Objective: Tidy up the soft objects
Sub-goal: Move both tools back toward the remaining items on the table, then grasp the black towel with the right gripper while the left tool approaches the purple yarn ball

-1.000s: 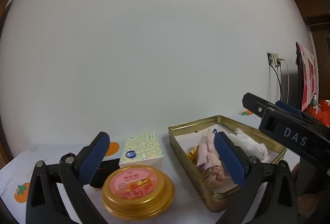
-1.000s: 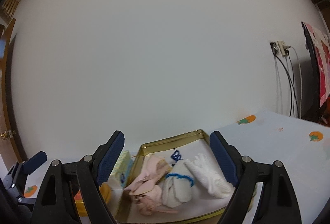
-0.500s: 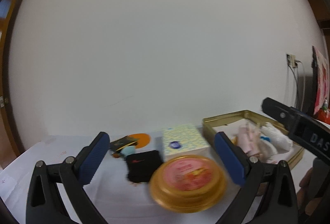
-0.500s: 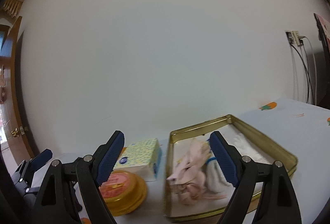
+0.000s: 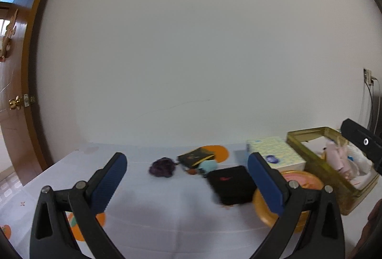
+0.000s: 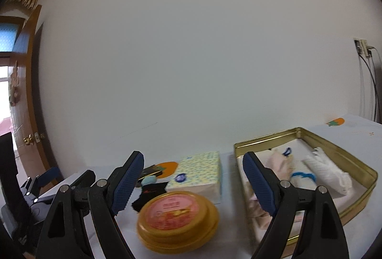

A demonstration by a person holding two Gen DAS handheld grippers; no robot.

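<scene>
A gold rectangular tin on the white tablecloth holds pink, white and blue-trimmed soft cloths. Left of it lie a black fabric piece, a purple scrunchie, a small teal soft item and a dark packet. My left gripper hangs open above the cloth, nothing between its fingers. My right gripper is open too, over the round tin and tissue pack, empty. The right gripper's tip shows at the left view's right edge.
A round gold tin with a pink lid sits in front of a yellow-patterned tissue pack. A plain wall stands close behind the table. A wooden door is at the left, a wall socket with cables at the right.
Both grippers have swung left along the table: the gold tin slid toward the right of both views, and the black fabric, scrunchie and door came into the left view. Both jaws stayed open.
</scene>
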